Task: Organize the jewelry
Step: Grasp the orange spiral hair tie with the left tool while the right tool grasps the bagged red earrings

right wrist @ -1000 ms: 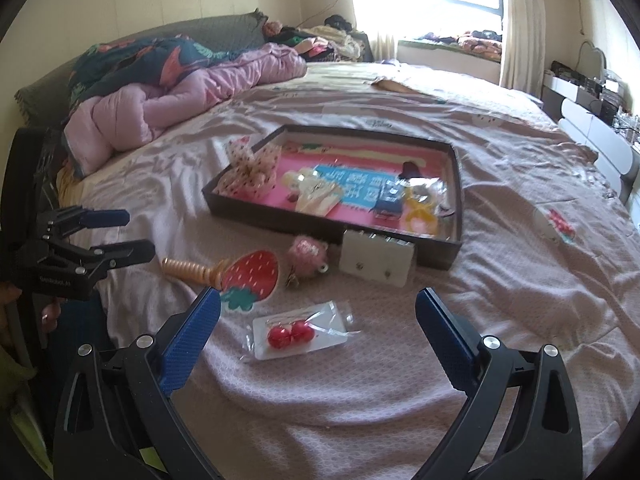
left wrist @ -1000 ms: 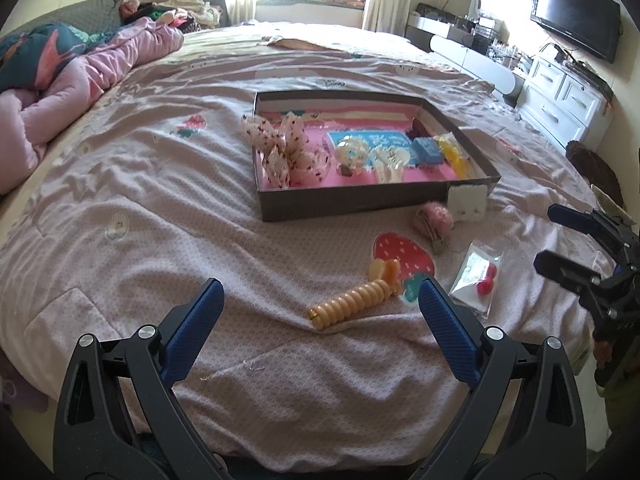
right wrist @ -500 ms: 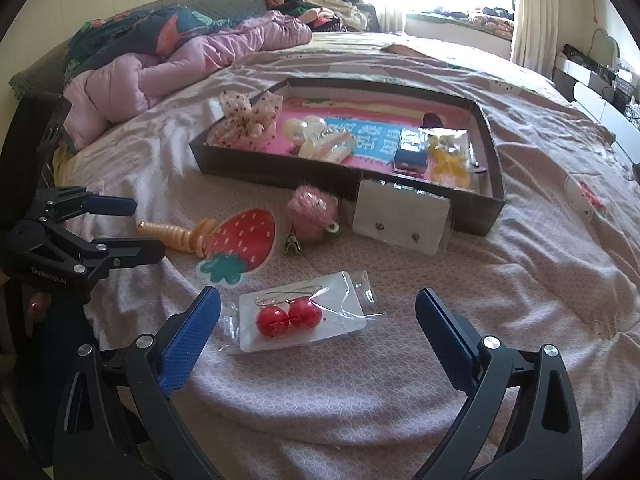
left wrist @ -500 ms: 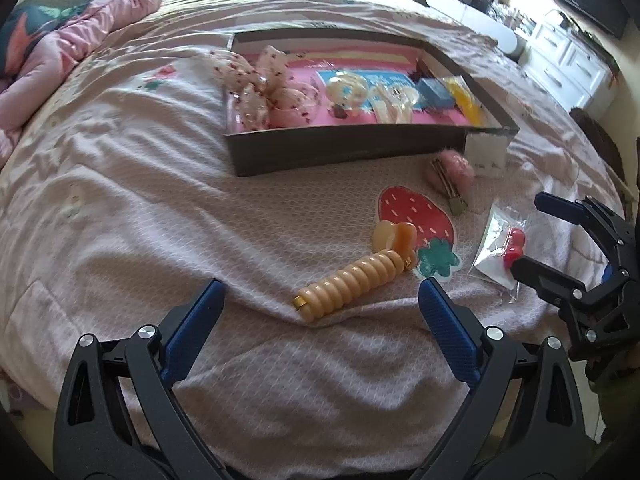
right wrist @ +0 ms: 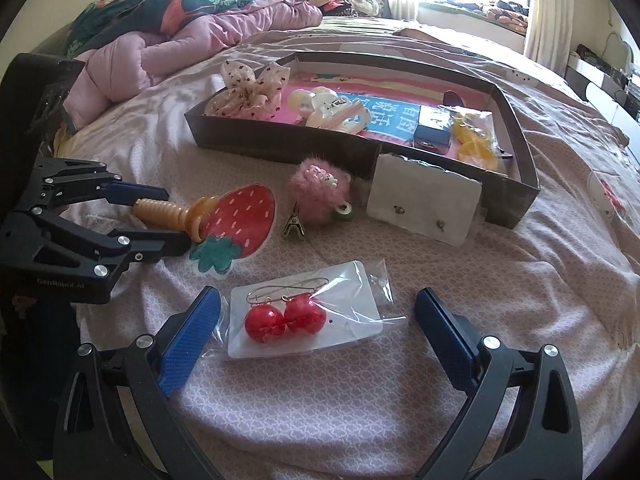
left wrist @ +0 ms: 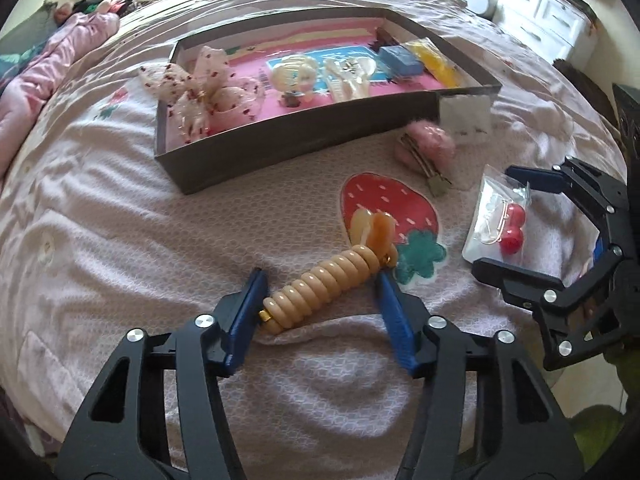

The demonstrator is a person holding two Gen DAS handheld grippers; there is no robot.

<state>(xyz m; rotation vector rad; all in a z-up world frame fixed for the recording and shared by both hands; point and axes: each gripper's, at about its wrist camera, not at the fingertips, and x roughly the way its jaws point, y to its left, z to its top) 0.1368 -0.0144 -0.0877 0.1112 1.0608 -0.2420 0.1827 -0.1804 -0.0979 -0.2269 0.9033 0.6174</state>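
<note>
1. My left tool point(left wrist: 320, 300) is open, its fingers either side of the coiled peach hair tie point(left wrist: 326, 285) lying on the bed point(left wrist: 100, 240), near the tray point(left wrist: 304, 140).
2. My right tool point(right wrist: 316, 334) is open around the bagged red earrings point(right wrist: 284, 320).
3. Risk, as I judge it: the springy coil may roll or squirt out as I squeeze.
4. The slick bag could slide, or I could pinch bedding instead.
</note>
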